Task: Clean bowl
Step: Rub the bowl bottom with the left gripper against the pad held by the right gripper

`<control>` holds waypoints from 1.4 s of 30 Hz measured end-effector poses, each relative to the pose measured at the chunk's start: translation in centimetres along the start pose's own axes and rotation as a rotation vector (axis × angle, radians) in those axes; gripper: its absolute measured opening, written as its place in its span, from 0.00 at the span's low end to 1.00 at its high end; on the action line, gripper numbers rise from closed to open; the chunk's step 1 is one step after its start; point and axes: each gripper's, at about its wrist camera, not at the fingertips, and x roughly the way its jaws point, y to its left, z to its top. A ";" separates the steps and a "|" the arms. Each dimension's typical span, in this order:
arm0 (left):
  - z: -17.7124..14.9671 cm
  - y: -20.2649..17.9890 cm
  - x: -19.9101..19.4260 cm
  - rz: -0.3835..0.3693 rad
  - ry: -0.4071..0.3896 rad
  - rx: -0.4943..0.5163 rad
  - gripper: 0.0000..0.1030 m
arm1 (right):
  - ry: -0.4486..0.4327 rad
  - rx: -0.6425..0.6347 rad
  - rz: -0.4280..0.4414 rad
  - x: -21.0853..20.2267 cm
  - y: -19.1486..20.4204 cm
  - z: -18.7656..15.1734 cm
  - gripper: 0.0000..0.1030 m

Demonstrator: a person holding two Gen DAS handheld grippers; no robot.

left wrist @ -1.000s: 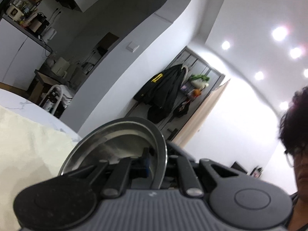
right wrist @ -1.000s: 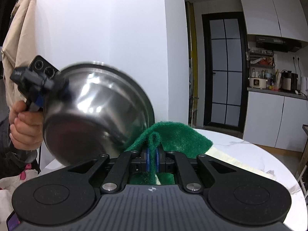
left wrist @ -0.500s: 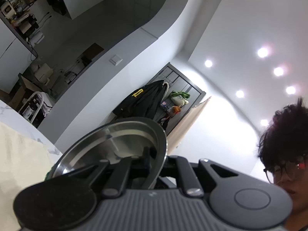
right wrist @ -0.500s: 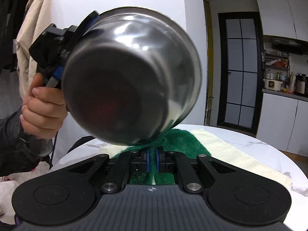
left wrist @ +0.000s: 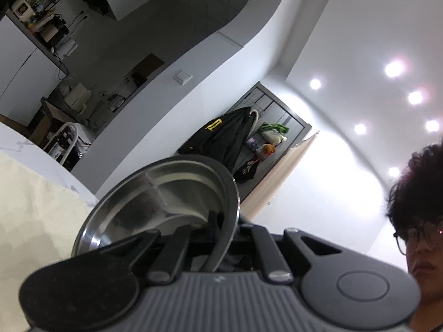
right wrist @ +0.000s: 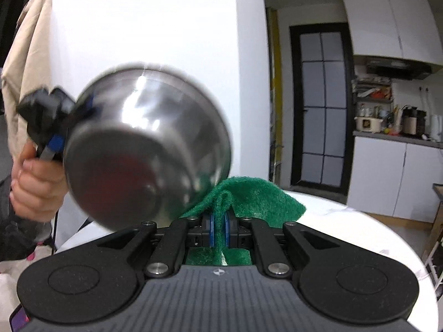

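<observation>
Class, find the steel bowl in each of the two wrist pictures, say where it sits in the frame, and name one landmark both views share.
Left wrist view: the steel bowl is low and centre-left, its inside facing the camera, its rim gripped by the left tongs.
Right wrist view: the bowl is left of centre, its underside facing the camera, above the green scouring pad.
Shared landmark: the white marble table.

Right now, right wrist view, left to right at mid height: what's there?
hand → left hand-held gripper → bowl → green pad → door → counter
</observation>
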 end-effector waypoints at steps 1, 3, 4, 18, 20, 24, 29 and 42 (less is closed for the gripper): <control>0.0 0.0 0.1 0.005 0.003 0.001 0.05 | -0.010 -0.004 -0.007 -0.2 -0.1 0.4 0.08; 0.1 0.1 0.1 0.016 0.007 -0.002 0.05 | -0.022 -0.012 -0.012 -0.4 -0.1 0.9 0.08; 0.1 0.3 0.1 0.025 0.010 -0.004 0.05 | -0.029 -0.016 -0.013 -0.5 0.0 1.1 0.08; 0.7 1.6 0.1 0.124 -0.009 -0.048 0.07 | -0.124 -0.062 0.049 -2.3 2.8 2.4 0.08; 0.9 1.7 0.0 0.139 -0.021 -0.056 0.07 | -0.124 -0.075 0.061 -2.5 3.3 2.5 0.08; 1.3 1.7 -0.3 0.164 -0.040 -0.064 0.06 | -0.117 -0.086 0.079 -2.2 3.5 2.5 0.08; 1.4 1.5 -0.5 0.181 -0.051 -0.065 0.07 | -0.114 -0.082 0.077 -2.8 4.1 2.0 0.08; 1.5 1.3 -1.1 0.197 -0.080 -0.068 0.07 | -0.112 -0.089 0.108 -3.8 4.6 1.5 0.08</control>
